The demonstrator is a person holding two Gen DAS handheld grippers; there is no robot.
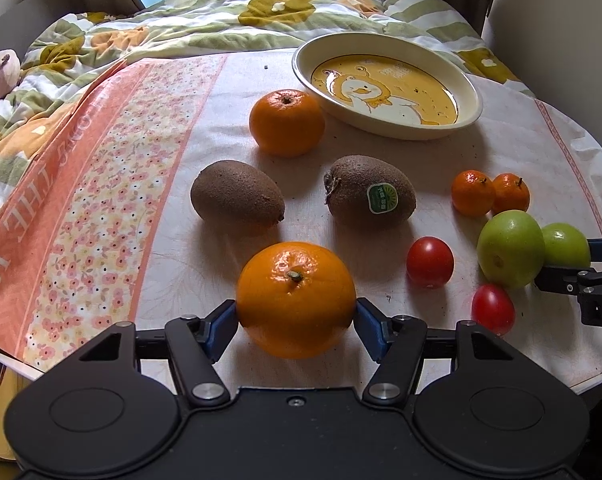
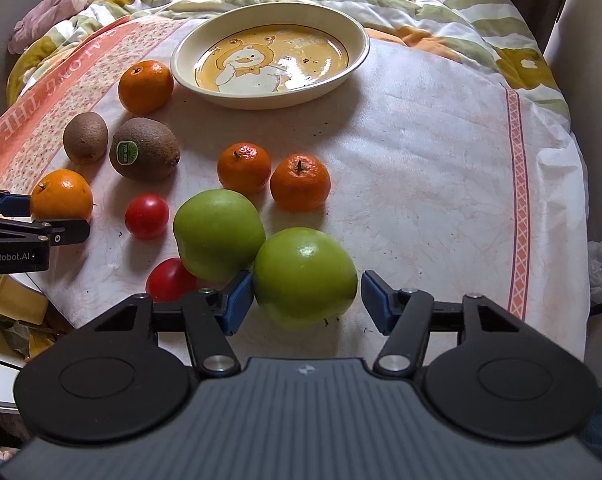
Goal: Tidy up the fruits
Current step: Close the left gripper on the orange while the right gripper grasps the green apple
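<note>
Both claws are at the picking stage, and nothing has reached the duck-printed plate (image 2: 365, 46) at the far side of the table (image 2: 441, 152) yet. The left claw (image 1: 295, 320) has its blue pads against both flanks of the near orange (image 1: 295, 300), so it looks clamped on it, though the orange still seems to sit on the cloth. The right claw (image 2: 305, 300) straddles the near green apple (image 2: 305, 276): its left pad touches the skin while the right pad stands just clear, so the jaws are still apart. My read is that the right needs to close before lifting, and then each fruit wants carrying forward to the plate. The count: two oranges, the other (image 1: 286, 122) just beside the plate; two kiwis (image 1: 237, 194), one bearing a sticker (image 1: 370, 197); two small mandarins (image 2: 243, 167); two green apples, touching each other; two cherry tomatoes (image 2: 146, 216).
</note>
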